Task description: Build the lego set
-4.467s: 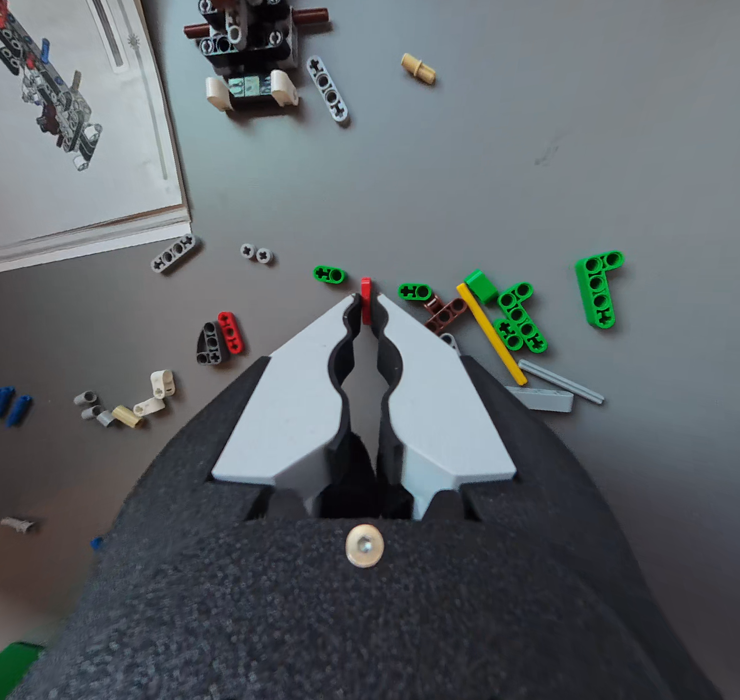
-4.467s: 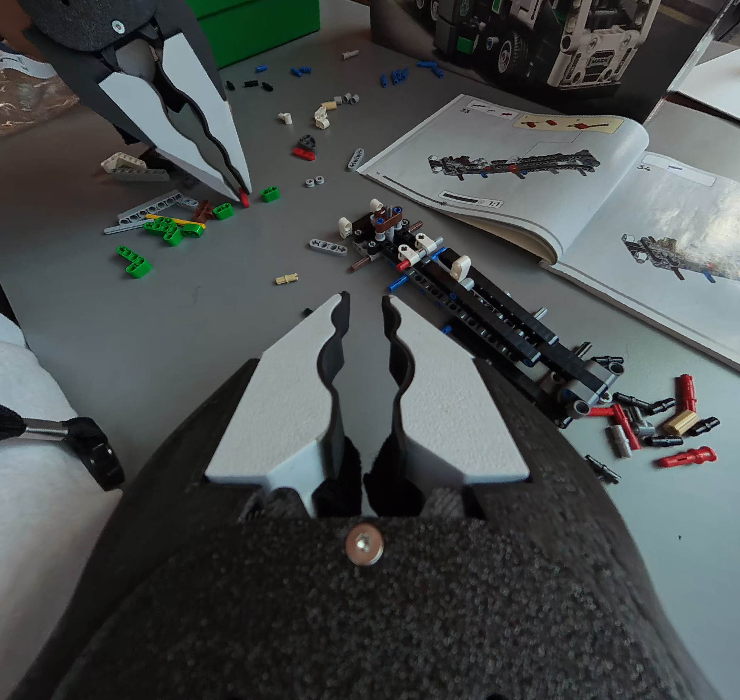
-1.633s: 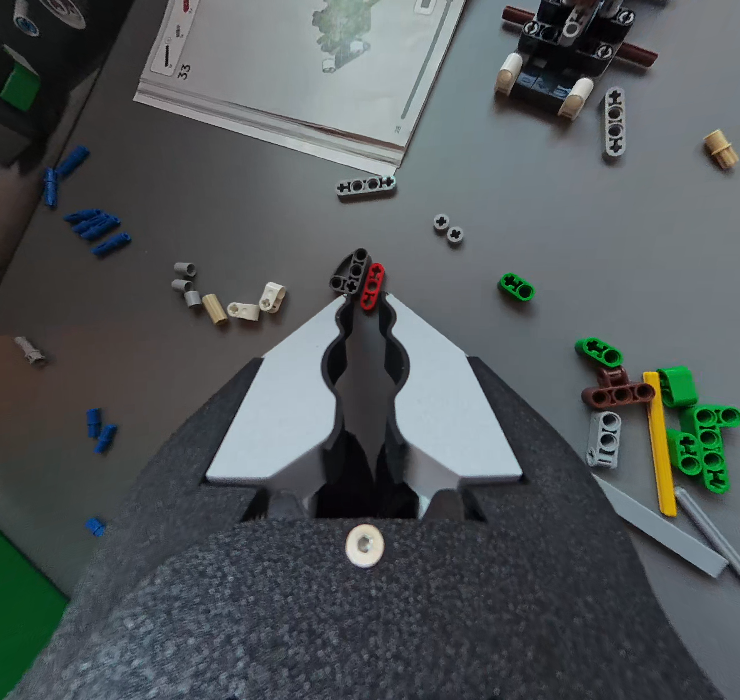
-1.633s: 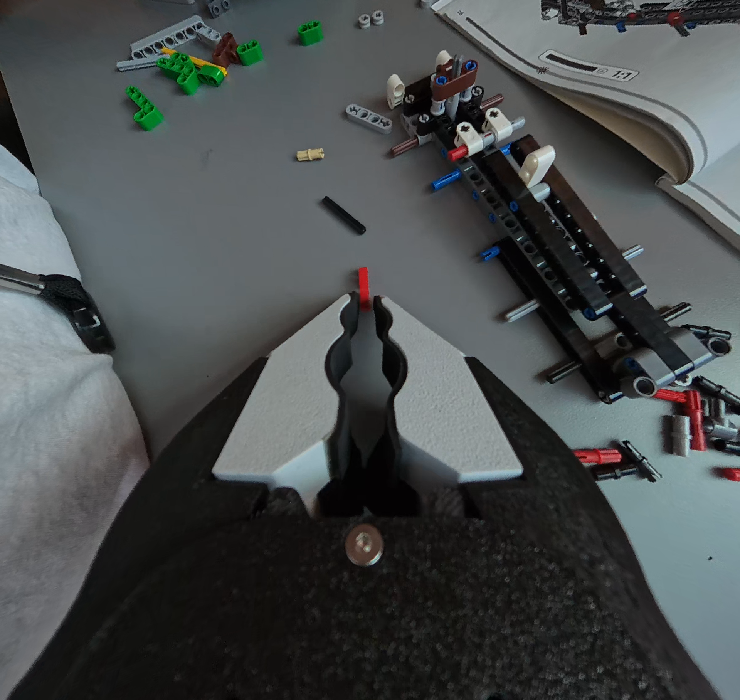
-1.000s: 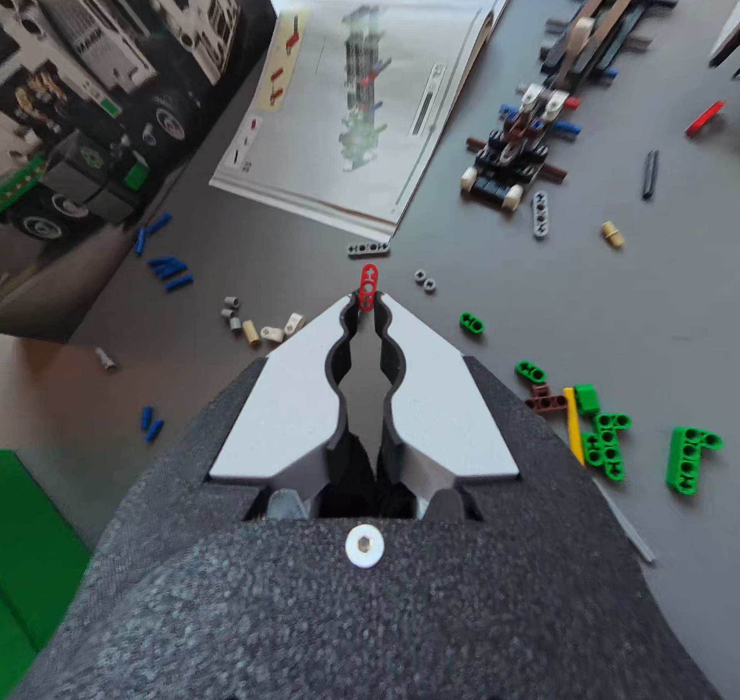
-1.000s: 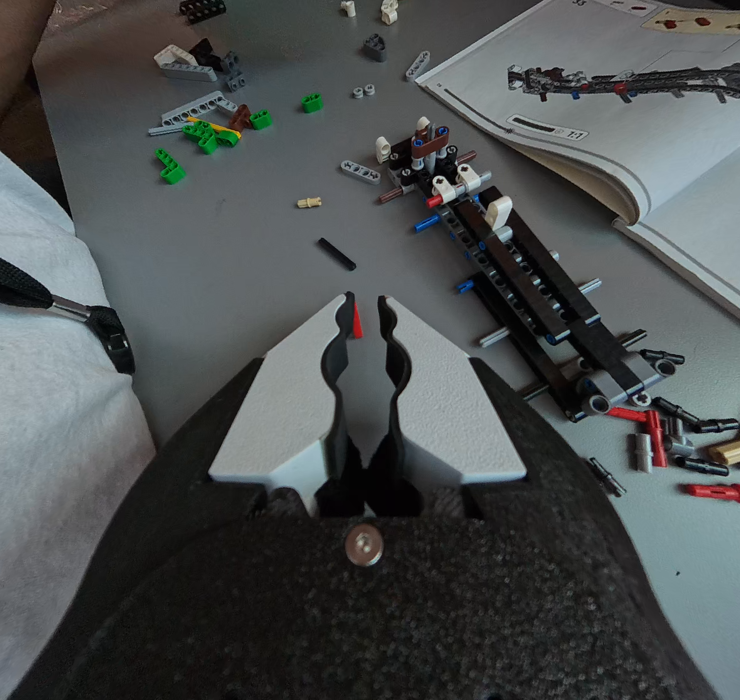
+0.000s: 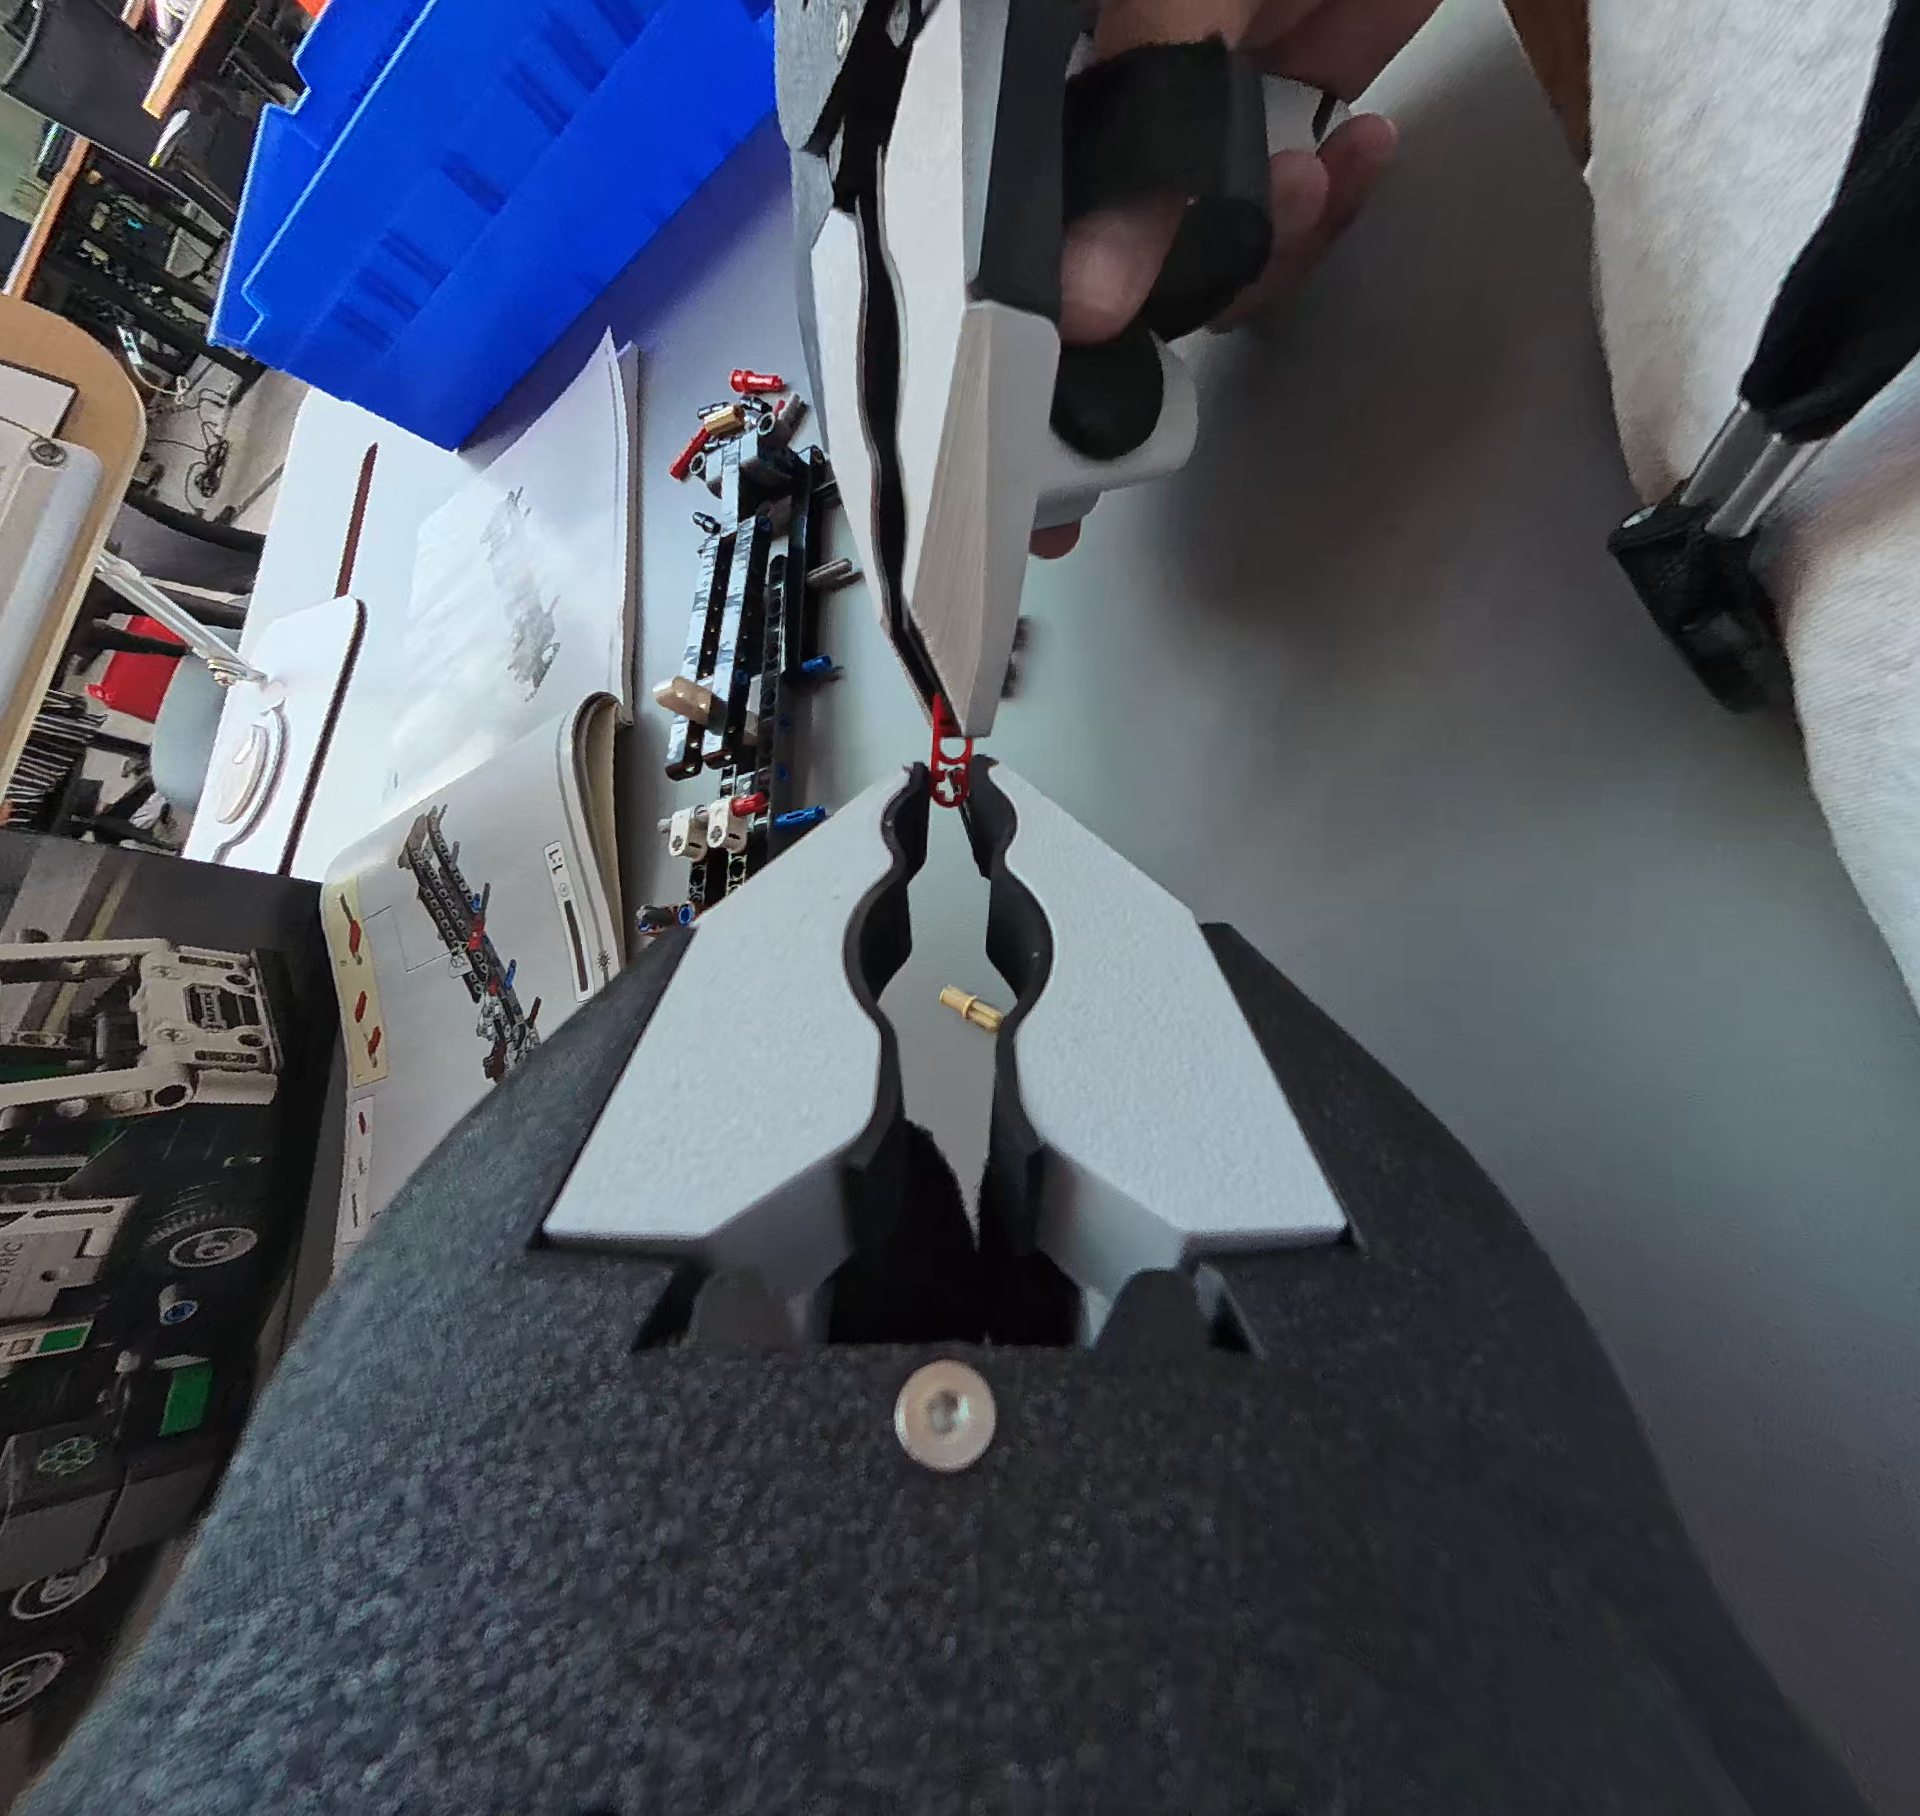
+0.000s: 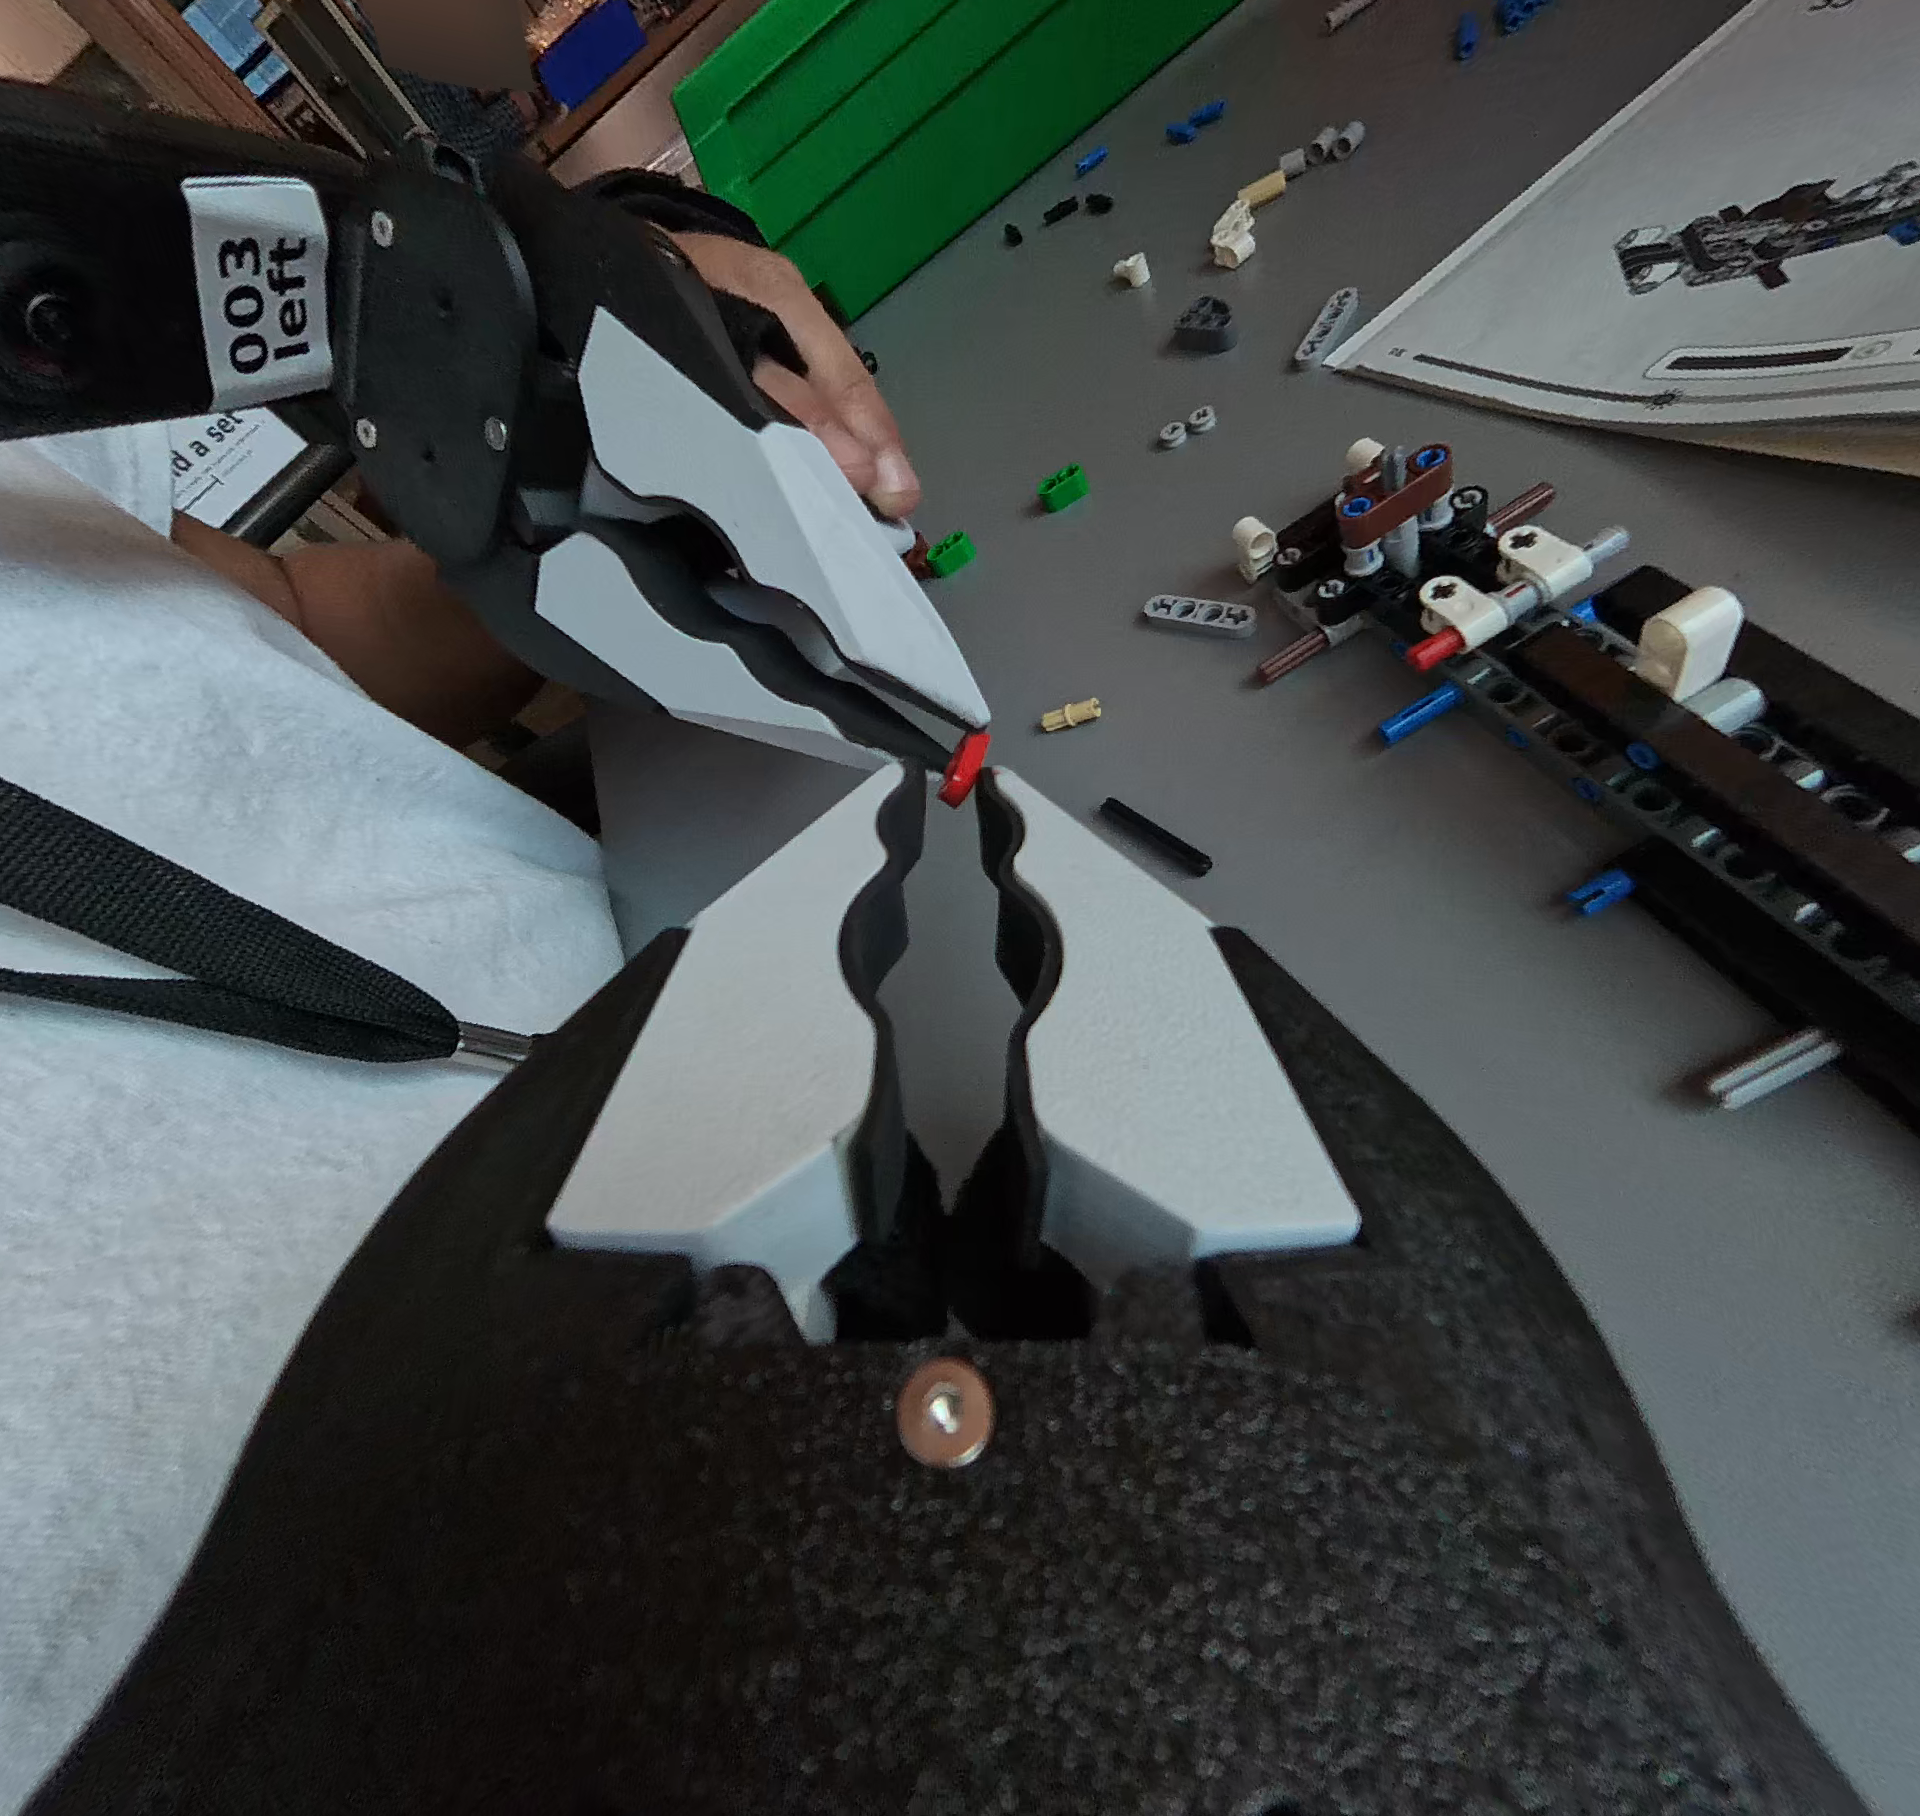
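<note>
The grey counter (image 8: 1351,987) carries an open instruction booklet (image 8: 1683,239) on the far right and a long black beam assembly (image 8: 1662,686) beside it. Above the counter, the left gripper (image 7: 951,779) pinches a small red three-hole beam (image 7: 948,767), held up in mid-air. The right gripper (image 8: 948,779) meets it tip to tip, clamping a thin red pin (image 7: 940,717) against the beam's end, apparently for joining.

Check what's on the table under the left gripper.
A tan pin on the grey table shows through the gap between the fingers of the left gripper. Its body covers the rest.
</note>
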Demonstrator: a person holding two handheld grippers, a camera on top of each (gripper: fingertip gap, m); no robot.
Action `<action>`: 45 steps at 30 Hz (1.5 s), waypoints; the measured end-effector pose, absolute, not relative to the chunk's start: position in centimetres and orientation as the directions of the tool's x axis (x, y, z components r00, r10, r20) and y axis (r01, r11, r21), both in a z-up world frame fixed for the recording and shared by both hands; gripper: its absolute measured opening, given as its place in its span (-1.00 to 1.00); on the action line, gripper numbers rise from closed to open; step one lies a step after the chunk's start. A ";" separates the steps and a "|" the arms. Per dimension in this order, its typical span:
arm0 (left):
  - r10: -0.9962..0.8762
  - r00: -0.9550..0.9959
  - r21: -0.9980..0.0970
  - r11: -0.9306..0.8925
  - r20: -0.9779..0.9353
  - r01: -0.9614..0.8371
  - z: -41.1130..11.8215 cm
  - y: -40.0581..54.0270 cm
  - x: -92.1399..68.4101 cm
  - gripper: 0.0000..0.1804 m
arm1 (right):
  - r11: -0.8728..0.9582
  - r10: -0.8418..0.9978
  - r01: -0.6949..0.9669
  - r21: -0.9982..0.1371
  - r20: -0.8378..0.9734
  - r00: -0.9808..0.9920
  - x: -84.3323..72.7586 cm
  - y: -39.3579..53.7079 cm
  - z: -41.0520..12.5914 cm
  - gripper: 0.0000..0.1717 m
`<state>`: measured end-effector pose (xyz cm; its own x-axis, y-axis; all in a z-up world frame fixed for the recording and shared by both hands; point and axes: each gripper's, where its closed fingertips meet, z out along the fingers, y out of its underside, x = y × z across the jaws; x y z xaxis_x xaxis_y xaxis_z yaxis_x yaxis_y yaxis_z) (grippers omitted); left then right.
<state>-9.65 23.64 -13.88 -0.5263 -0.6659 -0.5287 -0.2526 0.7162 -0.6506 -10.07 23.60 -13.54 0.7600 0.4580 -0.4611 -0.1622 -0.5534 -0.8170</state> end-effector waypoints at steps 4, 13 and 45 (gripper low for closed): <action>-0.730 -0.493 -0.666 0.663 -0.473 -0.343 -14.6 24.0 -9.6 -0.97 | -0.529 0.426 -0.101 -0.842 -0.366 0.827 -9.6 23.9 -14.2 -0.94; -0.954 -0.263 -0.707 0.284 -0.143 -0.647 -16.6 27.9 -11.5 -0.81 | -0.563 0.425 0.266 -0.782 0.002 0.905 -9.6 23.0 -17.2 -0.97; -0.976 -0.152 -0.670 0.217 -0.154 -0.710 -18.3 28.8 -11.8 -1.00 | -0.539 0.429 0.293 -0.790 0.042 0.902 -8.6 23.4 -17.0 -0.86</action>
